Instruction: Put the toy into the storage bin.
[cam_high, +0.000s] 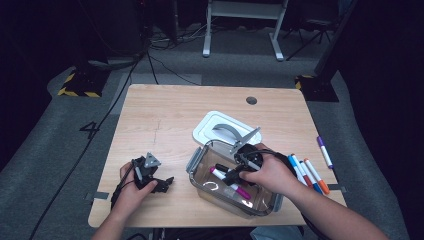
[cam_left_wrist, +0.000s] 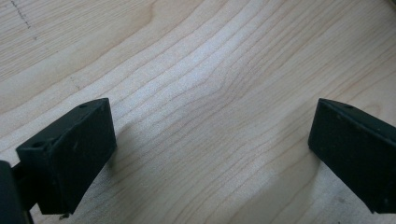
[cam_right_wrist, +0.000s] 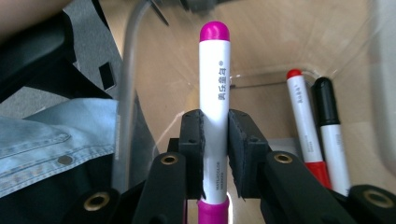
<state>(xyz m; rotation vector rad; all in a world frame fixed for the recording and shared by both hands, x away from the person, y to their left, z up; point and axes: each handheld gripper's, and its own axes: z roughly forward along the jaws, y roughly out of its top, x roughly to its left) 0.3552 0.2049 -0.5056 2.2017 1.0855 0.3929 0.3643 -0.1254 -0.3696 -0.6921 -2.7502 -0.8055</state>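
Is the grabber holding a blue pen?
No, the right gripper is clamped on a white marker with magenta ends, seen in the right gripper view.

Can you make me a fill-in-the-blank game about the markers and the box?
1. The right tool is shut on a marker with a ____ cap.
2. The clear box already has a red marker and a ____ marker inside.
3. The left tool is ____, with nothing but the wooden table between its two sides.
4. The white lid lies ____ the box, on the table.

Missing words: pink; black; open; behind
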